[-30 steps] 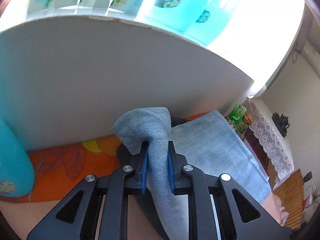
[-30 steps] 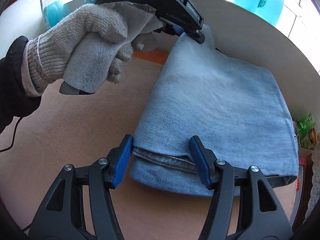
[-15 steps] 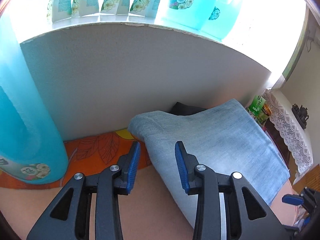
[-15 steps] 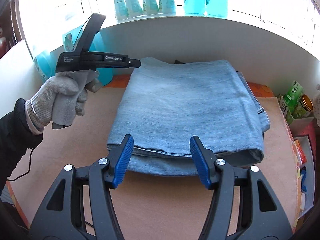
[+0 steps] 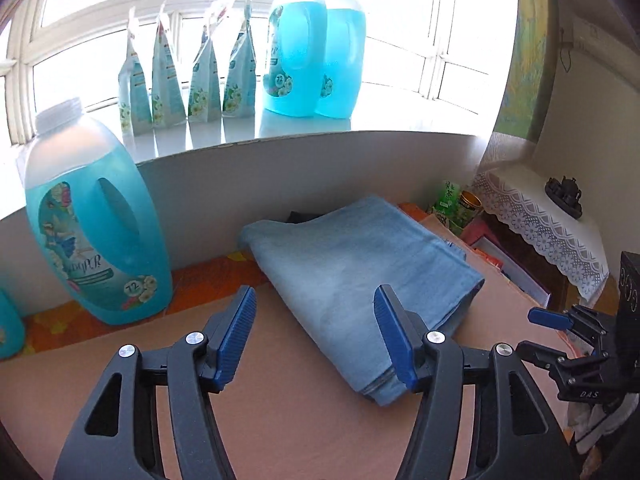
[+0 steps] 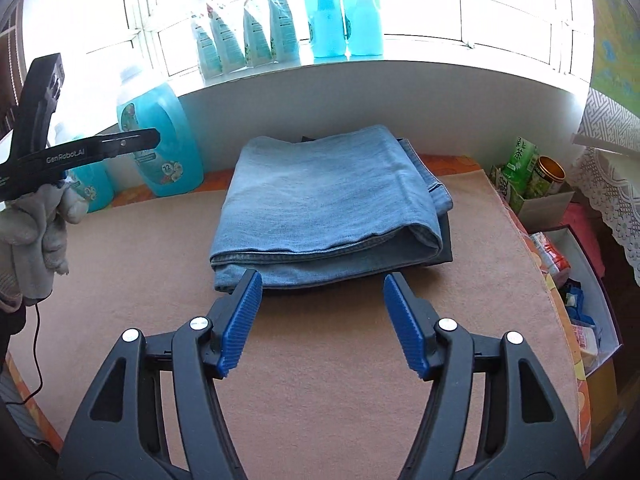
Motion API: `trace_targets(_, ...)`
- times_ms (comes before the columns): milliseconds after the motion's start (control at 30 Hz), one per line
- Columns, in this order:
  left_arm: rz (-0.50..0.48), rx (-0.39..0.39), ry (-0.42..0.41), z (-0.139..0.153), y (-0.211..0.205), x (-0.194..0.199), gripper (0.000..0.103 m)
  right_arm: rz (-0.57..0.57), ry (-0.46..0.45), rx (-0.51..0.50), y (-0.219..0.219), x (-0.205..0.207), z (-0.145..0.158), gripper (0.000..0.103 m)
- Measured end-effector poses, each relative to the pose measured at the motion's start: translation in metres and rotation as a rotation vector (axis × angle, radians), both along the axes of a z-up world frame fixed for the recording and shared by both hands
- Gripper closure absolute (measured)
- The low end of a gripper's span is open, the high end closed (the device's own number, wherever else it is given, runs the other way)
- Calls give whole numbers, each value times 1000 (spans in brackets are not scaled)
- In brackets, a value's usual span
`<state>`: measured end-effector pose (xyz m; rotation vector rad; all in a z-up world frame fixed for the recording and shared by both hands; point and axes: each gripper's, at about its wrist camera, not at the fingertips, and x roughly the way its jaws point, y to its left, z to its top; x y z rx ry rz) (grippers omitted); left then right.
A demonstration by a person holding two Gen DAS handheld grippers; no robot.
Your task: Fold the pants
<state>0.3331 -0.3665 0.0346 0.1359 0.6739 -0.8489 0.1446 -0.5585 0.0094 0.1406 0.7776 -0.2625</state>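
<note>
The folded light-blue jeans (image 6: 328, 200) lie flat on the tan table cover (image 6: 320, 380), near the back wall, on top of a dark garment (image 6: 446, 248). My right gripper (image 6: 323, 276) hovers just short of their near folded edge; its jaws are opening and nothing is between them. My left gripper (image 5: 315, 290) stands off the jeans' (image 5: 360, 272) left side, raised, its jaws also opening and free of the cloth. In the right wrist view the left gripper (image 6: 152, 136) shows side-on in a gloved hand (image 6: 36, 232). The right gripper (image 5: 560, 328) shows at the edge of the left wrist view.
A big blue detergent jug (image 5: 92, 240) stands left of the jeans against the white wall (image 5: 320, 168). Two more jugs (image 5: 312, 52) and several pouches (image 5: 188, 80) line the windowsill. Cartons and a tin (image 6: 532, 176) and an open box (image 6: 576, 280) crowd the table's right edge.
The left gripper let go of the jeans' corner, opened, and pulled back and up. The corner dropped flat. The right gripper drew back from the near edge and rose.
</note>
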Motion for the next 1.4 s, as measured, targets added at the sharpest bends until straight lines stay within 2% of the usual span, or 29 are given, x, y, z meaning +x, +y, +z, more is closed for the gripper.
trace_targets(167,-55,-29,2,2,16,-45,39,-66,7,4,4,-25,-1,35)
trace_targets(267,-66,-55,11,0,30,-65,38,-94,-13,3,14,-42,3,28)
trace_targets(333,-78,-67,36,-2,39,-76,38,-113,-32,-26,25,-53,8,22)
trace_targets(433,-69,-57,31,-3,54,-94,36,-139,-49,-79,44,-69,16,14)
trace_targets(600,-52,-33,-33,5,79,-128,27,-157,-98,-148,78,-94,37,10)
trace_targets(633,-53,-41,-35,7,84,-133,23,-154,-114,-146,84,-99,41,9)
trace_targets(733,-59,-59,-19,9,101,-149,23,-144,-162,-142,103,-113,55,4)
trace_targets(900,-47,-38,-51,10,124,-176,23,-147,-190,-205,136,-131,67,1)
trace_targets(1000,-43,-52,-47,10,138,-189,22,-149,-203,-193,150,-140,69,0)
trace_targets(1233,-24,-54,-77,4,161,-217,22,-203,-218,-168,173,-159,61,0)
trace_targets(1400,1,-71,-77,-5,171,-228,22,-239,-200,-196,189,-165,47,0)
